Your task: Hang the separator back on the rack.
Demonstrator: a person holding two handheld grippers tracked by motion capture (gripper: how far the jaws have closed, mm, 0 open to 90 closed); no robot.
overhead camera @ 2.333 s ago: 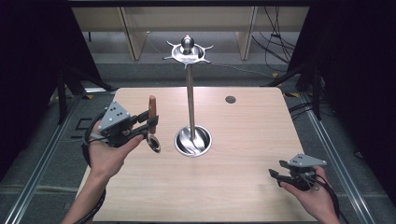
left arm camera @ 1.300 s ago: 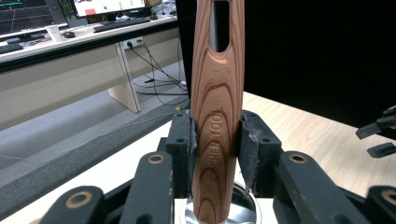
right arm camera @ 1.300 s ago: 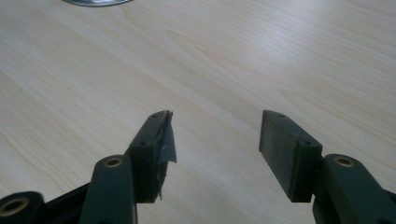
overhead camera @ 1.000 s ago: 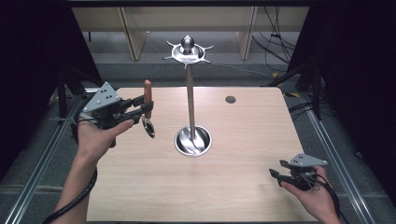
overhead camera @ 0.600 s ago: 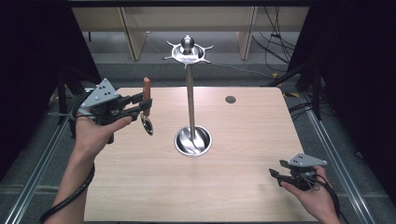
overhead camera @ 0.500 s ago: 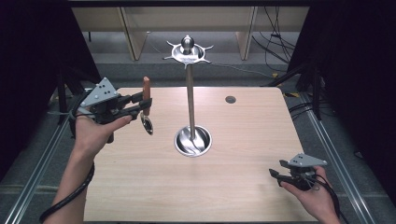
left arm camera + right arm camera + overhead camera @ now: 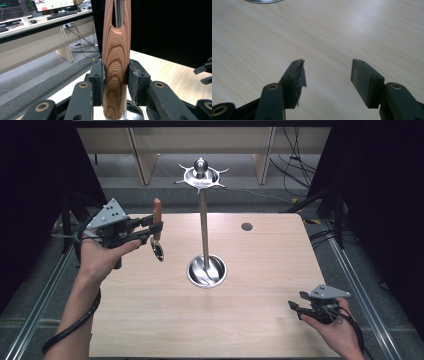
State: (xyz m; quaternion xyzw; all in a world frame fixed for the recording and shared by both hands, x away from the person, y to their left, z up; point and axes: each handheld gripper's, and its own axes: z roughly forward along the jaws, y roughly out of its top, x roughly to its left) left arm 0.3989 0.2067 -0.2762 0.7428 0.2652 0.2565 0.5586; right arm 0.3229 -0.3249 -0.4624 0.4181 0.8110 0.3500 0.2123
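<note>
High view: table (image 7: 250,320) evenly lit from above, pale wood bright, no hard shadows; surroundings at left and right edges fall to near black. Soft glare on metal stand (image 7: 202,227) base and top disc. Picture slightly soft, fine detail smeared.

Left gripper view: wooden handle (image 7: 116,65) close, sharp, grain and lettering readable; background desks mildly blurred, monitors bright at top left; right half black.

Right gripper view: broad pale sheen across tabletop toward upper right; black pads (image 7: 367,81) dim, slightly soft.
</note>
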